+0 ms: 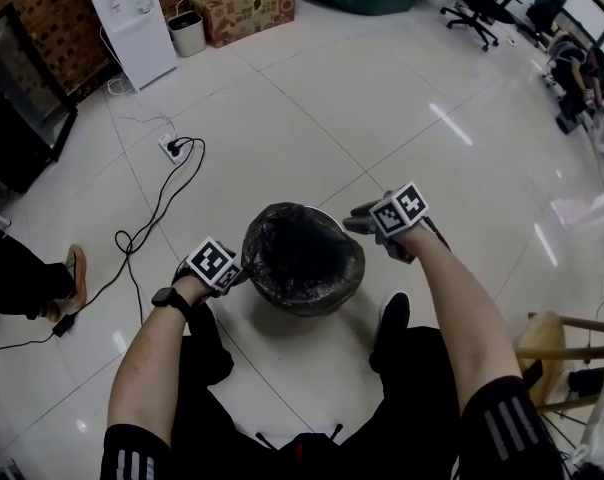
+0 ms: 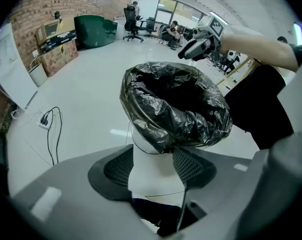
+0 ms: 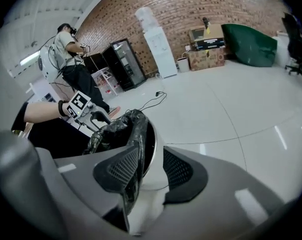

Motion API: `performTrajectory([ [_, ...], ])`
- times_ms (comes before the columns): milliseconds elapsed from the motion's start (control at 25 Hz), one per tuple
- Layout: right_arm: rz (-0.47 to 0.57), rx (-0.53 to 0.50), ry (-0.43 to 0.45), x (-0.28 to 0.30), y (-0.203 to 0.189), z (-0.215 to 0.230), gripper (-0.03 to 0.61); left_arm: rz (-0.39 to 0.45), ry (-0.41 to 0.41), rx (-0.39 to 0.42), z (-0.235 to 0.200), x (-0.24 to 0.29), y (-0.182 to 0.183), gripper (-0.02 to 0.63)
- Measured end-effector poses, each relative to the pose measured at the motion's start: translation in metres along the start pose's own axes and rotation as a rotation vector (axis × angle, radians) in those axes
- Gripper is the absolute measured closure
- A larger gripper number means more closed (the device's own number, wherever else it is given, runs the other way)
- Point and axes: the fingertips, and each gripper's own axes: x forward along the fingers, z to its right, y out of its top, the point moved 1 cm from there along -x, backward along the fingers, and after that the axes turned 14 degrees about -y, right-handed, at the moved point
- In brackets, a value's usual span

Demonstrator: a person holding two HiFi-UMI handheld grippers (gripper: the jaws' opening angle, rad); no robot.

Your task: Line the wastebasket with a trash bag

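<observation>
The white wastebasket (image 2: 153,171) stands on the tiled floor between my feet. A black trash bag (image 1: 302,258) lines it, its edge folded down over the rim (image 2: 176,104). At the basket's left side, my left gripper (image 1: 240,276) (image 2: 153,159) is open, with the white wall showing in the gap between its pads. My right gripper (image 1: 360,223) (image 3: 150,156) is at the basket's right far edge, seen across it as the right gripper (image 2: 198,44). Its jaws straddle the rim, with bag film (image 3: 126,134) along the inner pad and the white wall (image 3: 156,164) by the outer one. They stand apart.
A power strip with black cables (image 1: 172,148) lies on the floor to the far left. Along the brick wall stand a water dispenser (image 1: 132,23), a small bin (image 1: 187,33) and a cardboard box (image 1: 244,13). A wooden stool (image 1: 552,343) is at my right. Another person's foot (image 1: 72,278) is at left.
</observation>
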Motion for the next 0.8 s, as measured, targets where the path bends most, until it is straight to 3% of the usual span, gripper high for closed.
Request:
performTrajectory([
  [240,-0.120,-0.120,-0.063,0.033,-0.015,-0.010,0.398,-0.008,-0.004,0.015,0.000,0.002,0.005,0.373],
  [360,-0.155,-0.181,-0.086,0.039,-0.020,-0.011,0.482,-0.012,-0.006,0.012,-0.002,0.002,0.005,0.373],
  [520,-0.101,-0.137,-0.080,0.037,-0.012,-0.007,0.573,-0.010,0.012,0.015,-0.007,0.000,0.006,0.373],
  [600,-0.058,-0.112,-0.103,0.031,-0.002,0.001,0.574,-0.001,0.025,0.010,-0.010,-0.002,0.007,0.373],
  [800,-0.051,-0.167,-0.225,0.032,-0.001,0.029,0.574,0.009,0.059,0.009,-0.015,-0.006,0.010,0.373],
])
